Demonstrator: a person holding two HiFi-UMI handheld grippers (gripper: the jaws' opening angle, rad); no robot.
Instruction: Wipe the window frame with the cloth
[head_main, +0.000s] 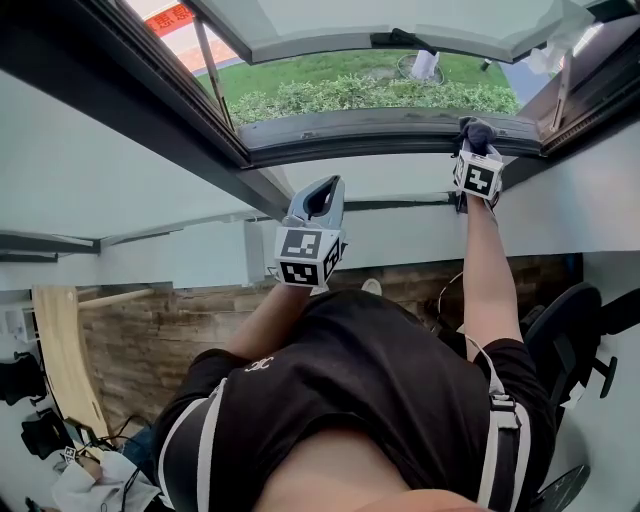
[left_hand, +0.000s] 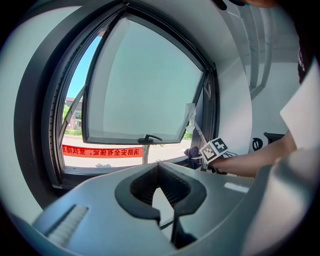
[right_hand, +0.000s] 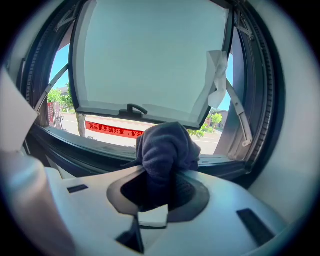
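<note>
Dark cloth (right_hand: 165, 147) at window frame (right_hand: 75, 145) (sash (right_hand: 150, 55) open)

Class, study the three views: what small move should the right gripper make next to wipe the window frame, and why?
Probably slide the cloth leftward along the lower window frame. The right gripper is shut on the cloth at the frame's right end, so most of the frame lies to its left. The left gripper is shut, empty.

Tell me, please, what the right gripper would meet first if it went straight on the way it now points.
Most likely the window frame's lower rail, near its right corner. The right gripper is shut on the cloth, which leads and would touch first; it may already be touching.
</note>
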